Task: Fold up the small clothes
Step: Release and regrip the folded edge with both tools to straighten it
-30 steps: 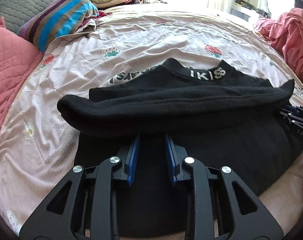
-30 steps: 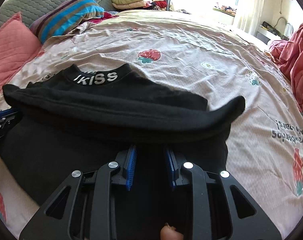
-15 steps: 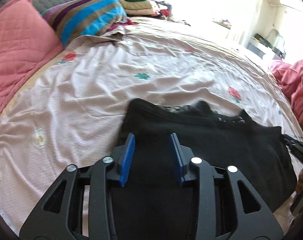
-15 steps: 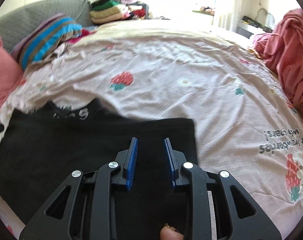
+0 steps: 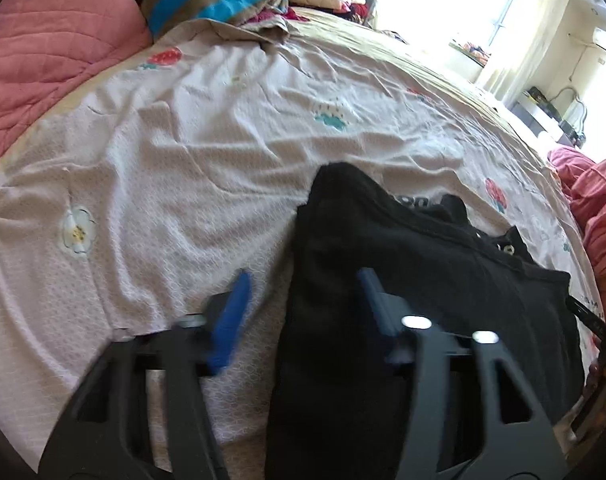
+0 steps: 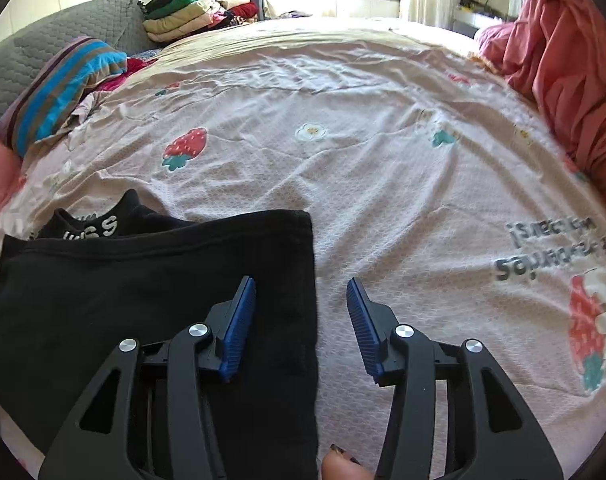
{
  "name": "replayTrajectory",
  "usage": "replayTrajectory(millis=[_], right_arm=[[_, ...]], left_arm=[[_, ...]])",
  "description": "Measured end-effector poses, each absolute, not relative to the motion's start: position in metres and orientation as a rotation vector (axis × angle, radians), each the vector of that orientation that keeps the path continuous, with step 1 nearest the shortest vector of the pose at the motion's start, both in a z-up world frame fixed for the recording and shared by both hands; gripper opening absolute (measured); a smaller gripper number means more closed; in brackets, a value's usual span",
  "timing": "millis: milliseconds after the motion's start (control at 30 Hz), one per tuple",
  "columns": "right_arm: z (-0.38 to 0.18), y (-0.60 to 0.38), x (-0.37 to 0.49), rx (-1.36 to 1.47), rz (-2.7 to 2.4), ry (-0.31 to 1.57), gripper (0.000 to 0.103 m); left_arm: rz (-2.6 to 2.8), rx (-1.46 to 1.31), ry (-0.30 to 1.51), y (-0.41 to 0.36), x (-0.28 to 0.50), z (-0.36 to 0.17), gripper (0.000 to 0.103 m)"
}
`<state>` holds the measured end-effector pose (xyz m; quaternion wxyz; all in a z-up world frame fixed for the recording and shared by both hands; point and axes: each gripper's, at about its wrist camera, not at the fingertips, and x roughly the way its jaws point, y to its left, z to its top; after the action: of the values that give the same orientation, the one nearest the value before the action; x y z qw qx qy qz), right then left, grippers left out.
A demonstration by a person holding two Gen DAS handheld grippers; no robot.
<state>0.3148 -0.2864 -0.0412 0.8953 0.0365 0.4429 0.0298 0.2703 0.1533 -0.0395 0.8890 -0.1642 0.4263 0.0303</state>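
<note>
Tongs, left (image 5: 301,312) and right (image 6: 301,322): both now spread and emptied, the black top (image 6: 151,280) having been released and laid folded on the bed (image 6: 383,140), hem over collar; first fold judged complete.

Black top (image 6: 143,280), strawberry-printed pink sheet (image 6: 383,184), blue-striped pillow (image 6: 63,84).

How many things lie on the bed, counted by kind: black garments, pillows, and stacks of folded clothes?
Black garment: 1
Pillows: 3, striped, grey, pink
Stack of folded clothes: 1
Total: 5
</note>
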Motion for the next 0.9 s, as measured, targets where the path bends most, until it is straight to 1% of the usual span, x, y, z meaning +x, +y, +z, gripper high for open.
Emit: replayTrajectory(millis=[33,67,133,167,267,400,633,700,733,767,800,833,900], right_arm=[[-0.043,-0.287,0.316,0.090,0.071,0.926,0.038],[-0.043,-0.287,0.317,0.109,0.094,0.931,0.019],[-0.042,-0.285,0.315,0.130,0.134,0.928,0.009],[-0.040,-0.282,0.313,0.108,0.132,0.915,0.008],[-0.025,-0.279,0.304,0.074,0.128,0.838,0.007],[-0.007,-0.286,0.302,0.102,0.103,0.771,0.007],[-0.033,-0.282,0.312,0.064,0.048,0.856,0.008],[-0.039,-0.281,0.310,0.057,0.031,0.871,0.008],[-0.041,-0.281,0.309,0.050,0.020,0.880,0.010],[-0.042,-0.281,0.307,0.050,0.015,0.882,0.013],[-0.040,-0.282,0.303,0.058,0.013,0.880,0.016],[-0.039,-0.282,0.301,0.060,0.011,0.878,0.021],[-0.031,-0.282,0.289,0.069,0.027,0.860,0.028]], left_arm=[[0.052,-0.348,0.885,0.152,0.270,-0.040,0.012],[0.052,-0.343,0.883,0.151,0.270,-0.040,0.007],[0.054,-0.316,0.875,0.148,0.269,-0.037,0.004],[0.055,-0.306,0.864,0.147,0.268,-0.034,0.004],[0.055,-0.284,0.803,0.147,0.261,-0.017,0.004],[0.045,-0.278,0.758,0.151,0.257,-0.003,0.004],[0.076,-0.252,0.854,0.151,0.268,-0.035,0.004],[0.092,-0.243,0.853,0.150,0.265,-0.036,0.008],[0.096,-0.241,0.850,0.150,0.263,-0.036,0.008],[0.100,-0.238,0.843,0.150,0.260,-0.033,0.009],[0.107,-0.232,0.830,0.149,0.255,-0.029,0.012],[0.109,-0.225,0.821,0.148,0.252,-0.025,0.015],[0.123,-0.202,0.796,0.145,0.242,-0.016,0.025]])
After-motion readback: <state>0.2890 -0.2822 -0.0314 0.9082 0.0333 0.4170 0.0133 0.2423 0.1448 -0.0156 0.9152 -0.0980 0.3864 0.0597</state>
